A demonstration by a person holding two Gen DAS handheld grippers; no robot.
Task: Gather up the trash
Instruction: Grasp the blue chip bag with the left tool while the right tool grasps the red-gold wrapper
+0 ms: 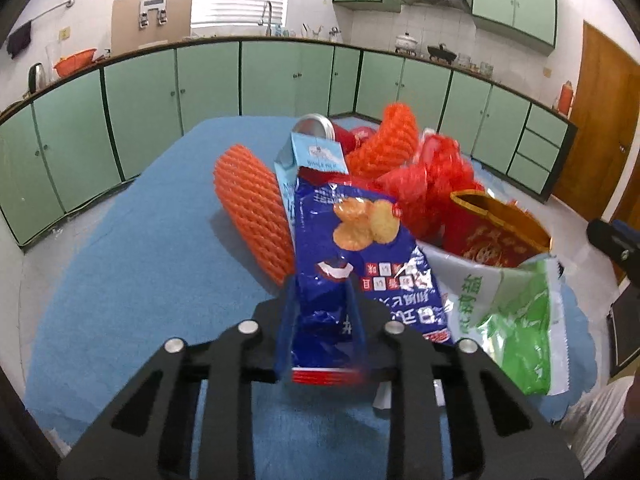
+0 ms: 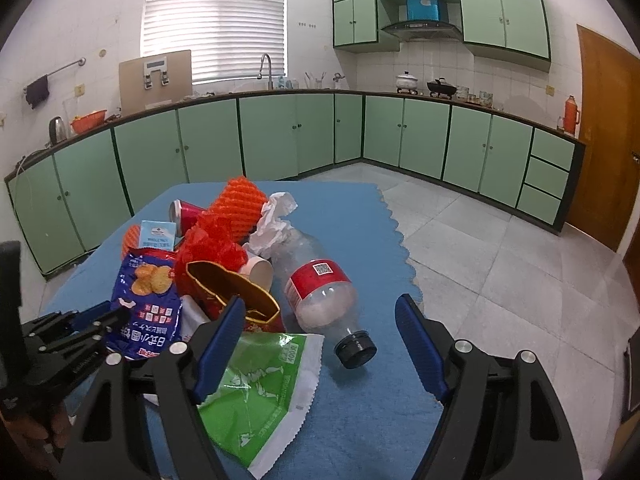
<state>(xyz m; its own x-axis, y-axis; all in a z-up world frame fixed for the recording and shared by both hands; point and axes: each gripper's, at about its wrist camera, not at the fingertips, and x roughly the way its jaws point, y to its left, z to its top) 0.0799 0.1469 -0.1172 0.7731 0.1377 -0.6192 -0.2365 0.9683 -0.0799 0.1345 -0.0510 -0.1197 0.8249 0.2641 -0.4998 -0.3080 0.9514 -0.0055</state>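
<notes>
Barely begun, I judge — left tongs point(image 1: 320, 316) pinch the blue bag point(image 1: 360, 236); right tongs point(image 2: 320, 344) gape empty; bottle point(image 2: 320, 284) at 12, pile on surface point(image 2: 352, 216).

Home kitchen – green cabinets point(image 2: 280, 136), range hood point(image 2: 420, 28)

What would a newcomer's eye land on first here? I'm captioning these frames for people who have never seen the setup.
First, the blue snack bag, pinched at its near end by the left gripper at the front of a trash pile on the blue tablecloth. Next, the orange foam nets and red mesh behind it. In the right wrist view, the clear plastic bottle lies on its side ahead of the open right gripper, beside a green wrapper.
</notes>
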